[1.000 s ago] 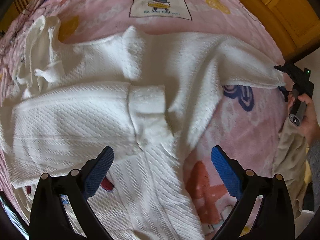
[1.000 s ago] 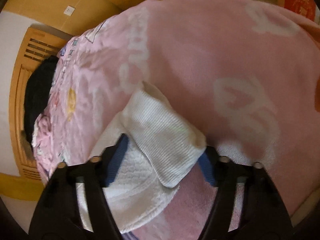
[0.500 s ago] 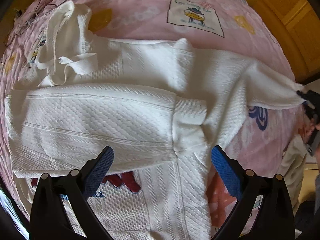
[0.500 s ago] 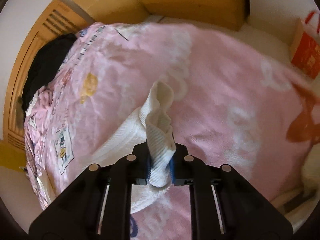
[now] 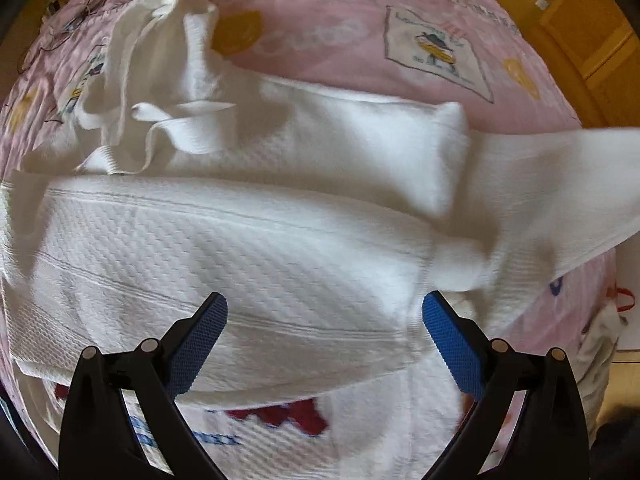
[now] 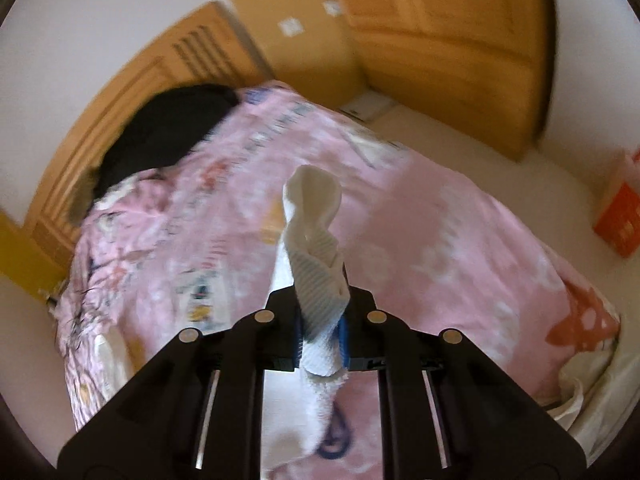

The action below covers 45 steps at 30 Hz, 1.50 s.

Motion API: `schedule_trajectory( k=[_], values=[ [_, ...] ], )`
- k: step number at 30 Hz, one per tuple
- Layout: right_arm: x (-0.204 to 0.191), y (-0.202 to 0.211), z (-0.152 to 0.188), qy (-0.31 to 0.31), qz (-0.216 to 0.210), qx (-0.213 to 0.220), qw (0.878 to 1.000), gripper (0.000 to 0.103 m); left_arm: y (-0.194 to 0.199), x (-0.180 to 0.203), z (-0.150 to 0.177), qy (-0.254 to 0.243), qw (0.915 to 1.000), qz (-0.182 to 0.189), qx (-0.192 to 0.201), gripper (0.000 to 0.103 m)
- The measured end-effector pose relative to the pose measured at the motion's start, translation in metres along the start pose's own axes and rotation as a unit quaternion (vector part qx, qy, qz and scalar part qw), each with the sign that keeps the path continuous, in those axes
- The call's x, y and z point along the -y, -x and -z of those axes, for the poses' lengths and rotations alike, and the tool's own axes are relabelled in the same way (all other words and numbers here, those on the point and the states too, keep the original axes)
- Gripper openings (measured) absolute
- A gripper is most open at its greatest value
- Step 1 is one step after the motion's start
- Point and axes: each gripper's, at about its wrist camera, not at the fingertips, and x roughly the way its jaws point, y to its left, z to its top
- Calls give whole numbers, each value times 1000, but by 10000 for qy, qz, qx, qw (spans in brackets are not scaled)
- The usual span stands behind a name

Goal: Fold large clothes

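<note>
Spread across the pink cartoon-print bed cover: a large white textured-knit hooded sweatshirt, hood and drawstrings bunched toward the far left corner, one sleeve already folded flat across the chest. Other sleeve lifted off the bed toward the right edge, blurred in the left wrist view.

Right gripper clamped on that sleeve's ribbed cuff, blue pads pressed tight against the fabric, loose cloth trailing below. Left gripper poised above the folded sleeve, jaws wide apart, nothing between them.

Soft, limp, fairly light by the look of it; likely to sag and drag rather than hold a shape, so probably best carried low and laid down slowly. Thick waffle knit and ribbing offer good friction, slipping unlikely. Sensible holds: cuff, hem corners, shoulder seams. Drawstrings and hood likely to snag or flop out of a fold.
</note>
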Motion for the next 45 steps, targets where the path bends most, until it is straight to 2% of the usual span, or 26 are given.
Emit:
schedule_trajectory(
  k=[5,12,18,21,27,30,33,37,41,45],
  values=[
    [-104,29,9,811,-536,113,9952,12,-1,-35,0,74,9999,-94,12,95],
    [-230,46,58,1437,-1388,-96,9798,12,13,-96,3,302,9992,-253,33,95],
    [-330,43,131,2055,-1894,-519,9588,12,36,-159,5,627,9975,-261,209,95],
    [-376,36,180,2234,-2136,-835,9474,12,46,-190,7,771,9966,-160,258,95],
    [-435,26,265,2437,-2461,-1271,9295,12,64,-235,15,939,9949,-56,357,95],
    [-457,19,299,2515,-2530,-1417,9234,12,70,-250,20,908,9949,355,252,95],
    [-478,13,332,2474,-2673,-1606,9174,12,81,-261,27,757,9958,475,217,95],
    [-504,5,374,2448,-2768,-1803,9116,12,104,-286,37,671,9964,377,359,95],
    [-527,-5,417,2381,-2839,-2023,9065,12,121,-325,42,886,9945,237,505,95],
    [-545,-17,454,2293,-2871,-2253,9023,12,122,-363,44,1080,9926,24,549,95]
  ],
)
